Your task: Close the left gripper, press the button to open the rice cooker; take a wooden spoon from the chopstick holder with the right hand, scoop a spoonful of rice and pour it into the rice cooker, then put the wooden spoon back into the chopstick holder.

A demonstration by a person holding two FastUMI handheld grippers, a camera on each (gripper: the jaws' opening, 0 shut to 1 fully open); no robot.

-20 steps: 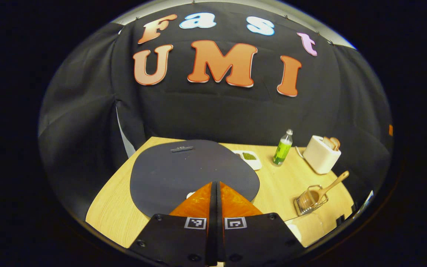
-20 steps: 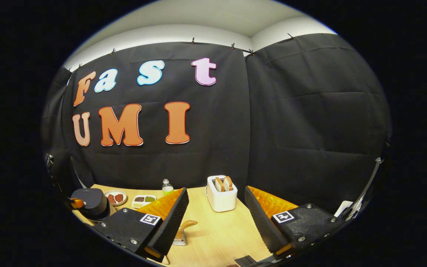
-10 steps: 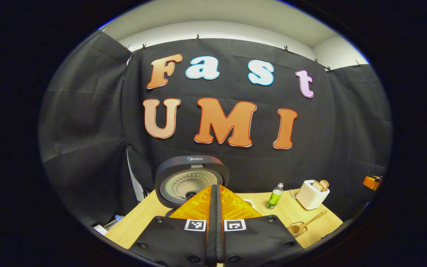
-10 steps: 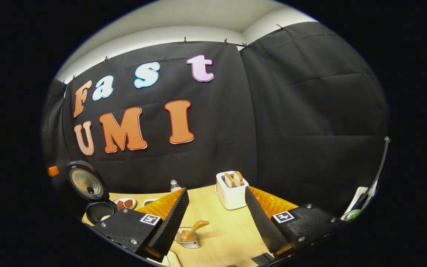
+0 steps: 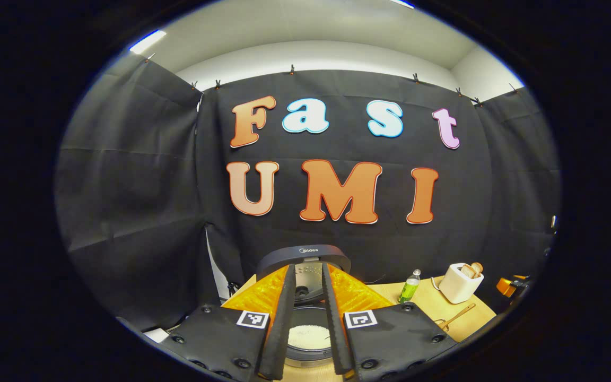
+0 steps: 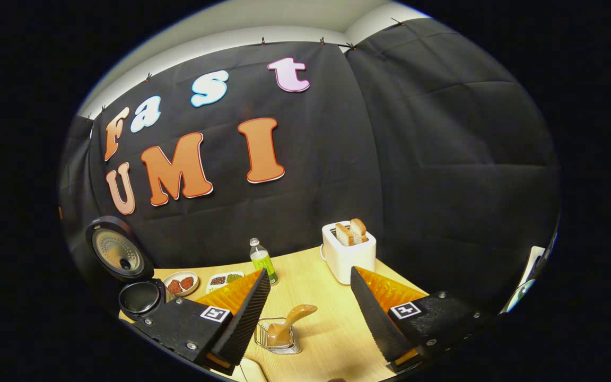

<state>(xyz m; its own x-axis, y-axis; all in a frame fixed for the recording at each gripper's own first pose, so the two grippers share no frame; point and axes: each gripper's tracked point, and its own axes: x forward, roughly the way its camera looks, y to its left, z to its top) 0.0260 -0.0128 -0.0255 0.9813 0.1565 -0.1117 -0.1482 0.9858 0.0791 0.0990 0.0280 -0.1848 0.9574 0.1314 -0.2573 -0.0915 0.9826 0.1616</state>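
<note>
Left gripper: fingers parted narrowly, empty, was shut earlier | rice cooker just ahead between them, lid now up | Right gripper: wide, empty | wooden spoon in chopstick holder below-left between fingers, nearer than before.

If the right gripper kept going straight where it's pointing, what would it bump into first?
Probably the wooden spoon standing in the chopstick holder, low between the open right gripper fingers. The toaster is farther back; depth is hard to judge.
</note>
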